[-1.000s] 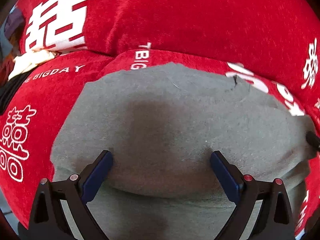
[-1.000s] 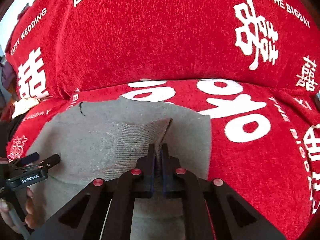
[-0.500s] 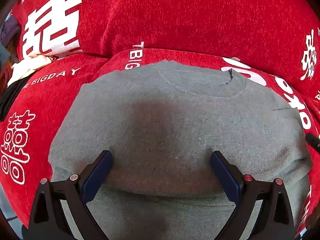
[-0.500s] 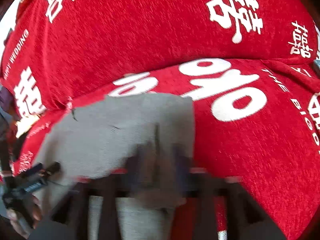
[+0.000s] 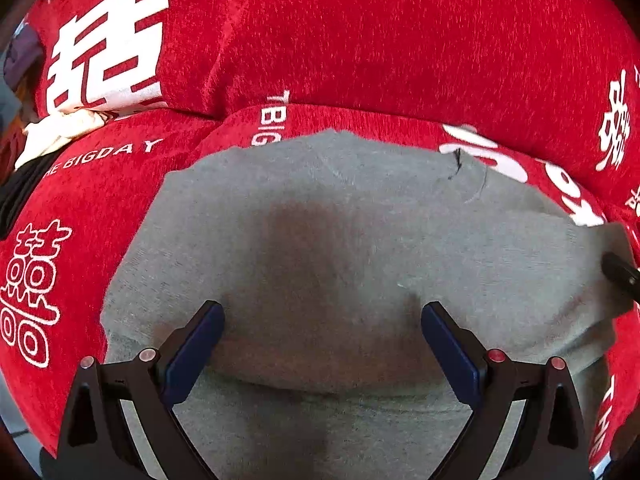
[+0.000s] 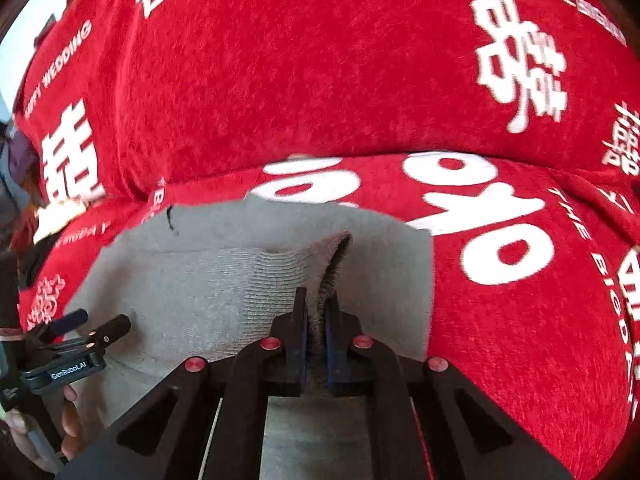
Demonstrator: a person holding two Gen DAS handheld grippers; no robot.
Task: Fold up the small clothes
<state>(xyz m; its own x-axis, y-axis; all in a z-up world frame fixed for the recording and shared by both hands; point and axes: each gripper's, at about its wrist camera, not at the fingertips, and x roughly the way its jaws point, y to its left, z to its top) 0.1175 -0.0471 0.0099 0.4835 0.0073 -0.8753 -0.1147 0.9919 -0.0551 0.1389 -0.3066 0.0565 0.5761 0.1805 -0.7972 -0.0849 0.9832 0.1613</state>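
A small grey knit garment (image 5: 340, 240) lies spread on a red sofa seat, its neckline toward the backrest. My left gripper (image 5: 322, 324) is open, its blue-padded fingers resting wide apart on the garment's near part. In the right wrist view my right gripper (image 6: 316, 312) is shut on a ribbed cuff (image 6: 320, 264) of the grey garment (image 6: 200, 280), holding it raised over the body of the cloth. The left gripper (image 6: 72, 340) also shows at the lower left of the right wrist view, held in a hand.
The sofa has a red plush cover (image 5: 360, 40) with white characters and lettering; the backrest (image 6: 320, 60) rises just behind the garment. Loose white and dark clothes (image 5: 44, 140) lie at the far left of the seat.
My right gripper swung briefly with the cuff and came back to about where it was a second ago. The garment's right side shifted with it. My left gripper stayed open and still.
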